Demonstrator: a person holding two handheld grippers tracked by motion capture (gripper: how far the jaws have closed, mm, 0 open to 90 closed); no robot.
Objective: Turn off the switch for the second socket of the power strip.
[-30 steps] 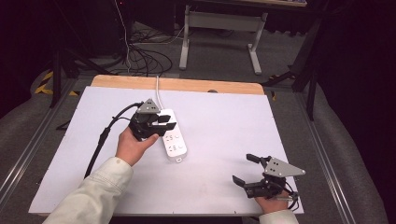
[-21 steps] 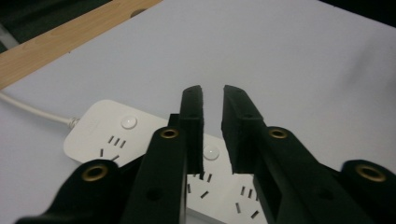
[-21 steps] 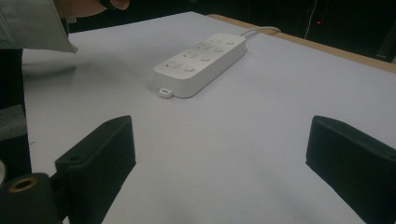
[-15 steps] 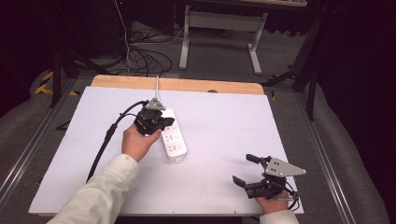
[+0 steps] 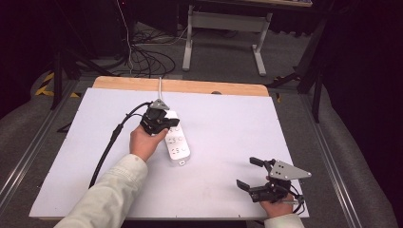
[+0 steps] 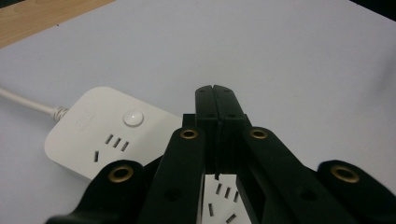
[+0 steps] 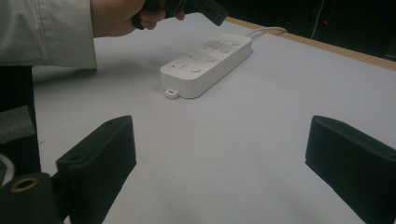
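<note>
Where the white table sheet (image 5: 228,142) nears its front edge, the right gripper (image 5: 251,173) rests at 5 o'clock, jaws spread. Left gripper (image 5: 172,124), jaws pressed together, hovers over the white power strip (image 5: 177,145) near centre. Beyond the wooden edge (image 5: 190,86), cables (image 5: 142,57) and possibly a desk frame (image 5: 223,28) stand at 12 o'clock.

Only one mark found: a faint embossed word on the white power strip (image 6: 100,133), left of its round button (image 6: 133,117), near the end where the cord enters. Too pale and too small to read, so no letters can be given. No printed numbers or signs beside the sockets. From the high view and the right gripper view, nothing legible on the strip (image 5: 175,140) either. Yellow and black striped tape (image 5: 45,84) at the floor left of the table, without text.
</note>
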